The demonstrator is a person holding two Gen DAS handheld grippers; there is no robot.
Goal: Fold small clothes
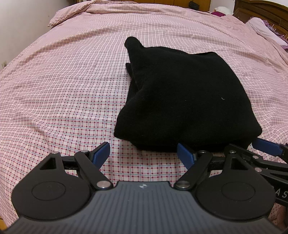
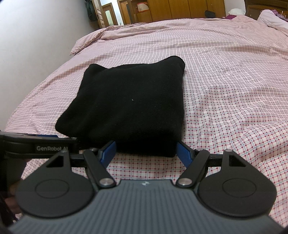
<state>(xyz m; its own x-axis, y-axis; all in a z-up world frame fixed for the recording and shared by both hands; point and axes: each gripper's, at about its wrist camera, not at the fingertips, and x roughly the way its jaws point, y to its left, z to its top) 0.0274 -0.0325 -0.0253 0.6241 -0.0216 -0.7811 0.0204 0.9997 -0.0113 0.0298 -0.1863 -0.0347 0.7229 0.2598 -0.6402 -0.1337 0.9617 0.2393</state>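
A black garment [image 1: 187, 93] lies folded into a thick, roughly square bundle on the pink checked bedsheet [image 1: 63, 90], with a narrow part sticking out at its far end. My left gripper [image 1: 144, 153] is open just in front of the bundle's near left edge, and its right fingertip is close to the fabric. My right gripper [image 2: 146, 151] is open too. Its blue fingers [image 2: 183, 153] flank the near edge of the black garment [image 2: 129, 100] without squeezing it. One blue finger of the right gripper [image 1: 266, 146] shows at the bundle's near right corner.
The sheet spreads wide on both sides of the bundle. A white wall [image 2: 36, 36] runs along the bed's left side. Pillows [image 1: 264, 30] and a wooden headboard [image 1: 261, 10] are at the far right, and wooden cabinets [image 2: 180, 9] stand beyond the bed.
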